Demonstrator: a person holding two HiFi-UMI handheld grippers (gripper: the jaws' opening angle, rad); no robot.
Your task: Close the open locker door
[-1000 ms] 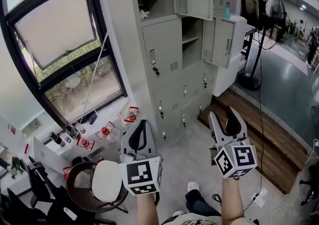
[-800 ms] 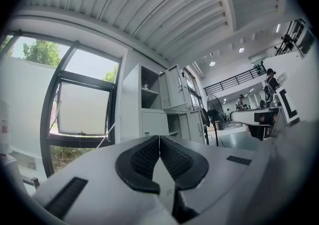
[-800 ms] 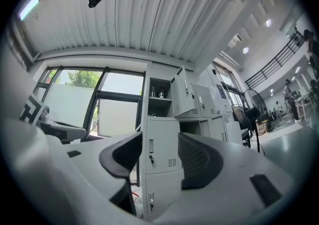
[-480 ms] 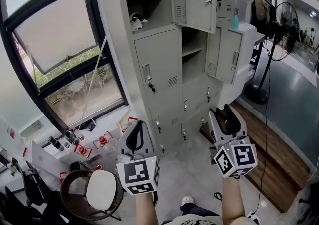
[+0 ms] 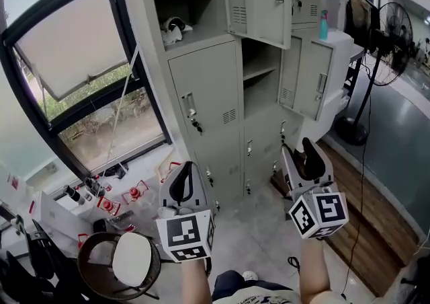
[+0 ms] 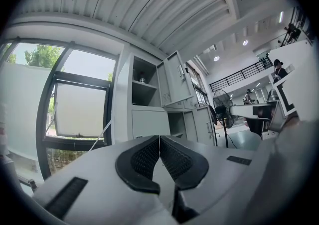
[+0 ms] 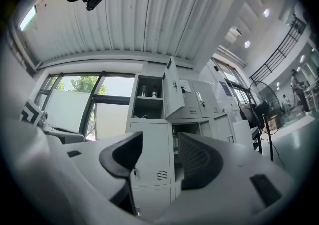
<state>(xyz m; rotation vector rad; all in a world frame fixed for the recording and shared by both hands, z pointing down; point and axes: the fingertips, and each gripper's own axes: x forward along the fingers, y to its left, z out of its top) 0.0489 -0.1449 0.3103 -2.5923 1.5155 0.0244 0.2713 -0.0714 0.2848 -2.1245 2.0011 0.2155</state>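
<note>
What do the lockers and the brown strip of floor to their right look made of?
The lockers look like sheet metal painted a matte grey. The signs are thin doors, punched vent slots and a flat, even colour. The strip looks like brown wood planking, with board lines running along its length, though laminate cannot be ruled out.

Left tongs (image 5: 187,165), right tongs (image 5: 297,148) low — locker door (image 5: 259,0) open.
</note>
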